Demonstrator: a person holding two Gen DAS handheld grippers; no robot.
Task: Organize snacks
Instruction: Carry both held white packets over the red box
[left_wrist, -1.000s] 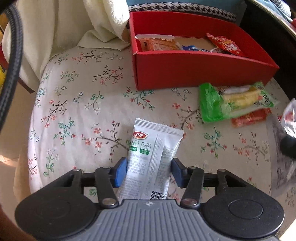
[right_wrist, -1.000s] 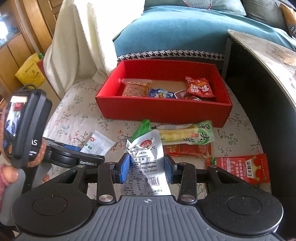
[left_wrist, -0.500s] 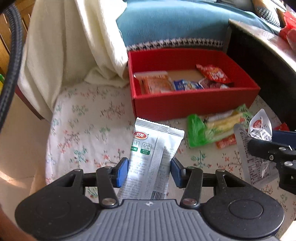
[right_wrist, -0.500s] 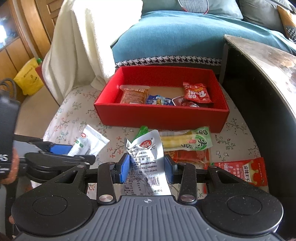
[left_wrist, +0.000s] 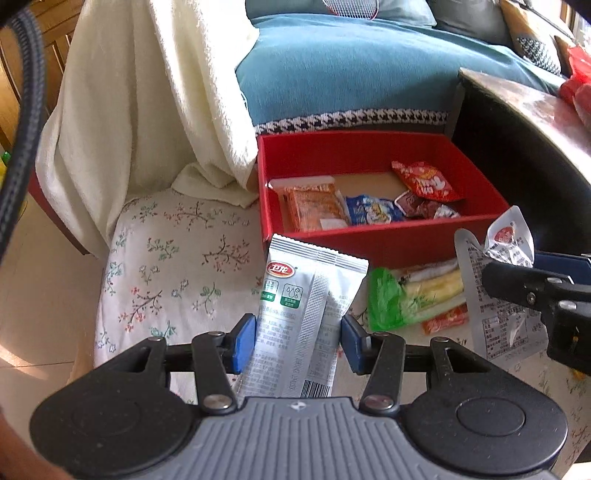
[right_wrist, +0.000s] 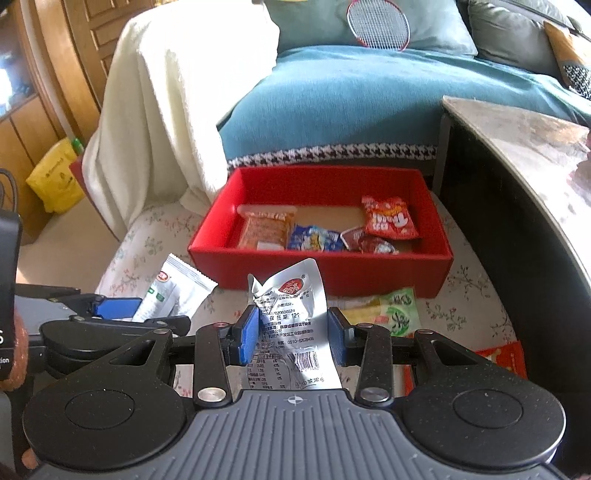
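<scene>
My left gripper (left_wrist: 298, 341) is shut on a white and green snack packet (left_wrist: 306, 295), lifted above the floral cloth. My right gripper (right_wrist: 291, 338) is shut on a crumpled silver packet (right_wrist: 291, 317) with a red logo. Ahead stands a red box (left_wrist: 384, 243) (right_wrist: 325, 273) holding several snacks: an orange pack (left_wrist: 314, 210), a blue one (left_wrist: 371, 210) and a red bag (left_wrist: 424, 181). In the right wrist view the left gripper (right_wrist: 116, 308) sits at the left with its white packet (right_wrist: 173, 291). In the left wrist view the right gripper's finger and the silver packet (left_wrist: 495, 291) show at the right.
A green and yellow packet (left_wrist: 413, 291) (right_wrist: 384, 314) and a red packet (right_wrist: 498, 362) lie on the floral cloth (left_wrist: 170, 266) before the box. A dark table (right_wrist: 517, 155) stands at the right. A cream blanket (left_wrist: 147, 96) hangs at the left; a blue sofa (right_wrist: 351, 103) lies behind.
My left gripper has risen with the white packet and tilted up, so the box interior and sofa now show. The right gripper tilted up a little with its silver packet.
</scene>
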